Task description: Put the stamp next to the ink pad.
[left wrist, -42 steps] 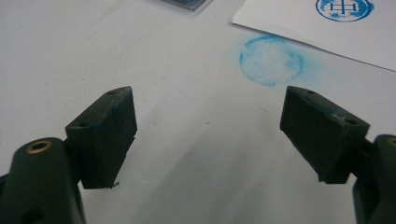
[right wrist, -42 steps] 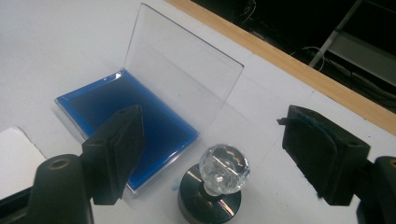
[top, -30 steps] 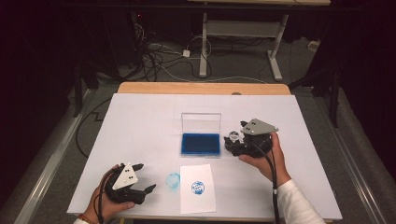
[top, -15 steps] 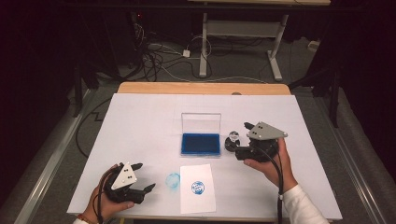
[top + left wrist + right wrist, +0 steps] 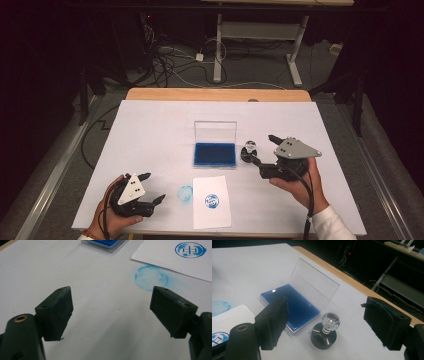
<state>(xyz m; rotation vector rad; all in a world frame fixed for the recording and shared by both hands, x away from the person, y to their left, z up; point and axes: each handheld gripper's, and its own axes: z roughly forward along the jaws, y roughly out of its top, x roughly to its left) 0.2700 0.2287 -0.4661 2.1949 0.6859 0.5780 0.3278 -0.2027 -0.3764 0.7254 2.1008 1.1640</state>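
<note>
The stamp (image 5: 249,151) (a dark round base with a clear faceted knob) is seen standing upright on the white table (image 5: 150,130), just beside the right edge of the open ink pad (image 5: 215,154), whose clear lid (image 5: 215,132) is raised behind the blue pad. In the right gripper view the stamp (image 5: 325,332) is framed between the two black jaws, which are spread wide and touch nothing. The right gripper (image 5: 262,156) is held in the person's right hand (image 5: 300,182) just right of the stamp, its jaws pointed toward it.

In front of the ink pad a sheet of paper (image 5: 211,202) is laid, marked with a round blue print (image 5: 212,201). A pale blue smudge (image 5: 185,192) is left on the table just beside the sheet's left edge. Near the front left edge the left gripper (image 5: 151,189) is held low, its jaws parted and holding nothing, with the smudge (image 5: 151,278) ahead of them.
</note>
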